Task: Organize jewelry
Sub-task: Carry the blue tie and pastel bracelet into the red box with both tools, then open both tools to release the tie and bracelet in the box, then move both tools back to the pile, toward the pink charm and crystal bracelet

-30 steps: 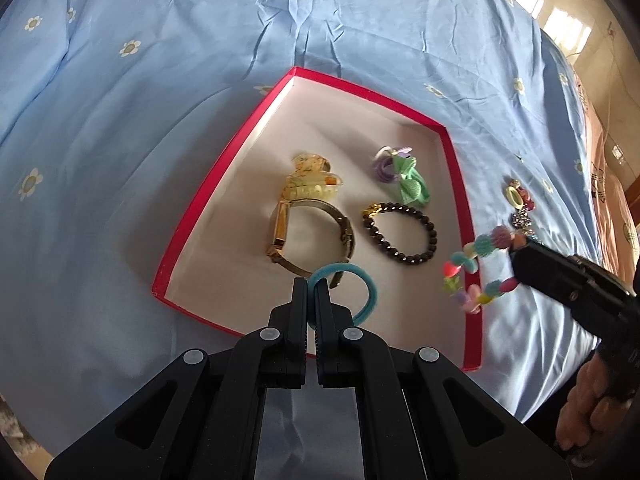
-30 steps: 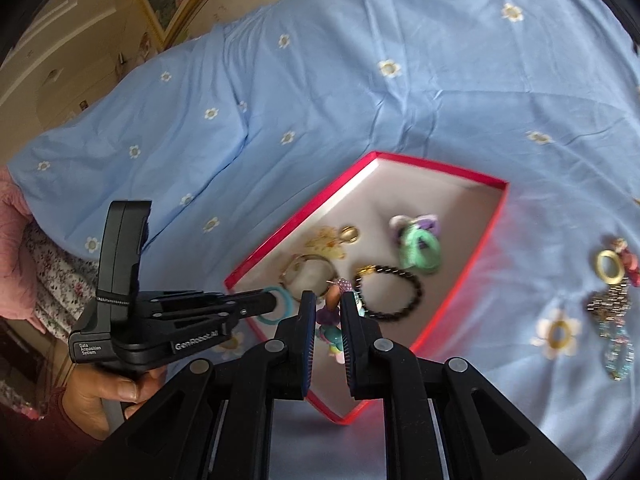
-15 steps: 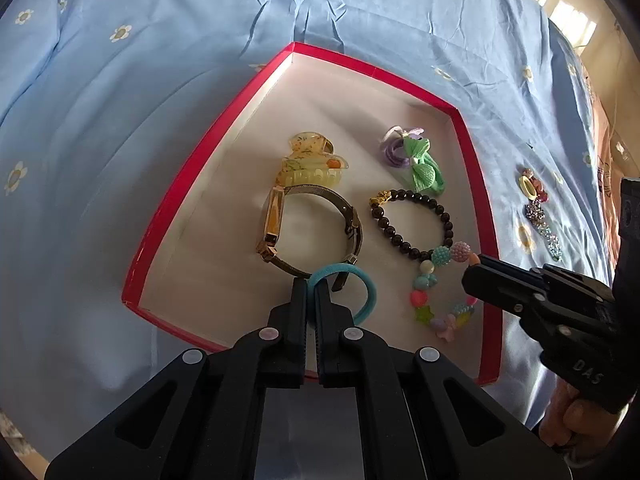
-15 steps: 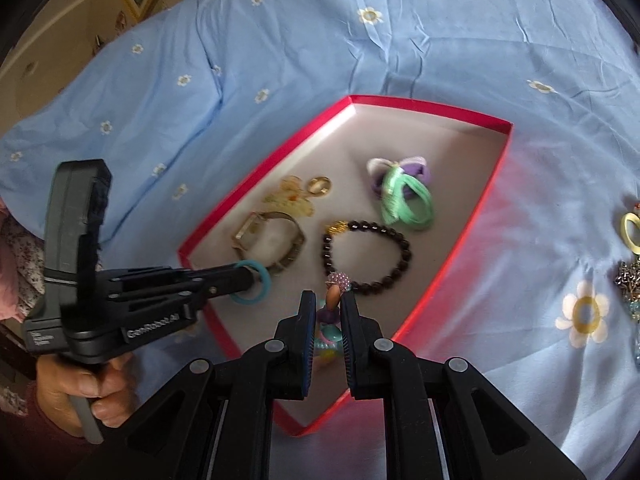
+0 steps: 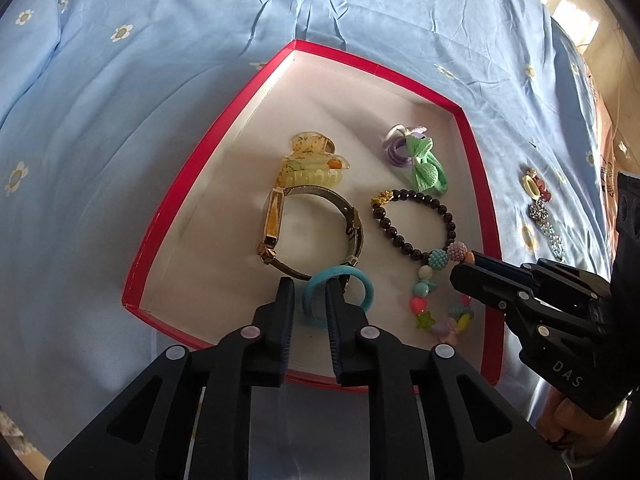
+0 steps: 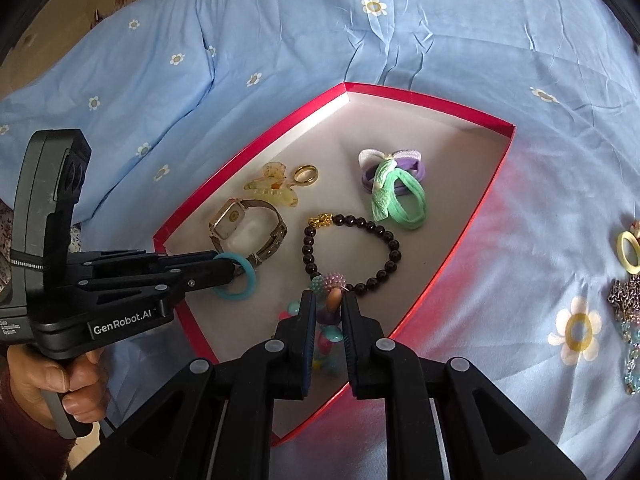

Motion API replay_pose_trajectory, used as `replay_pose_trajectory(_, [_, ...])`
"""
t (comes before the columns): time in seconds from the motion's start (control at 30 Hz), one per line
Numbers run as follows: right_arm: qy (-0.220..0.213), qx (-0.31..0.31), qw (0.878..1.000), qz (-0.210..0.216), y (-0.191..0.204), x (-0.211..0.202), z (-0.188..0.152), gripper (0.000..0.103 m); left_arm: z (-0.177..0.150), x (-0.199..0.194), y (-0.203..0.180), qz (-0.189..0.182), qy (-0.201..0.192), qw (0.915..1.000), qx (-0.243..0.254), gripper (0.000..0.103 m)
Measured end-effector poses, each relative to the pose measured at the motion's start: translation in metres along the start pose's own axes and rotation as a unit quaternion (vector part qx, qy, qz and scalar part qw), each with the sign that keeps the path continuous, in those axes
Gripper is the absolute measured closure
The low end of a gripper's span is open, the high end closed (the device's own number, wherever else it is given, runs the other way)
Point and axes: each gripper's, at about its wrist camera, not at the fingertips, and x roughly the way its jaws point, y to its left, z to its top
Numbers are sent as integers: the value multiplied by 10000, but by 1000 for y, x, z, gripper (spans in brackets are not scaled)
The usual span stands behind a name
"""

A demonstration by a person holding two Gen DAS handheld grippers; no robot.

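Observation:
A red-rimmed box [image 5: 192,184] [image 6: 472,216] lies on the blue bedspread. In it are a gold watch [image 5: 312,232] [image 6: 248,224], a yellow hair claw [image 5: 312,164] [image 6: 272,188], a black bead bracelet [image 5: 416,224] [image 6: 352,252], green and purple hair ties [image 5: 420,160] [image 6: 396,192] and a gold ring [image 6: 306,175]. My left gripper [image 5: 310,296] [image 6: 236,272] has its jaws parted around a teal hair tie [image 5: 340,296] [image 6: 236,276] resting in the box. My right gripper [image 6: 328,308] [image 5: 466,266] has its jaws parted around a colourful bead bracelet [image 5: 436,292] [image 6: 326,284] lying in the box.
More jewellery lies on the bedspread right of the box: a yellow ring [image 6: 630,250] [image 5: 532,186] and sparkly chains [image 6: 628,320] [image 5: 546,228]. The bedspread has folds and daisy prints.
Both grippers moved lower and closer to the box. The colourful bracelet came from outside the rim down into the box. Both pairs of jaws have parted from shut.

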Motion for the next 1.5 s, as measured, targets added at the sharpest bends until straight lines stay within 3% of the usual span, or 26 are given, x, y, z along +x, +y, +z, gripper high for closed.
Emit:
replay_pose_trajectory(0.2, [-40, 63, 10000, 33, -2, -4, 1, 86, 0, -3, -2, 6, -20, 10000, -21, 78])
replay_pose_trajectory(0.27, [-92, 98, 9999, 44, -3, -8, 1, 82, -1, -6, -1, 36, -44, 10000, -31, 70])
replay_pose_trajectory(0.33, [-156, 122, 9998, 57, -4, -13, 1, 78, -3, -10, -2, 41, -81, 10000, -35, 70])
replay_pose_trajectory(0.7, [-554, 376, 9977, 41, -18, -56, -12, 78, -3, -32, -18, -69, -290, 9996, 27, 70])
replay_pose_trajectory(1.23, [-954, 1264, 9846, -740, -103, -126, -53, 75, 2, -30, -80, -409, -241, 9974, 541, 70])
replay_pose_trajectory(1.5, [-1067, 1523, 9784, -904, -131, -143, -61, 75, 9, -26, -108, -537, -199, 9954, 773, 70])
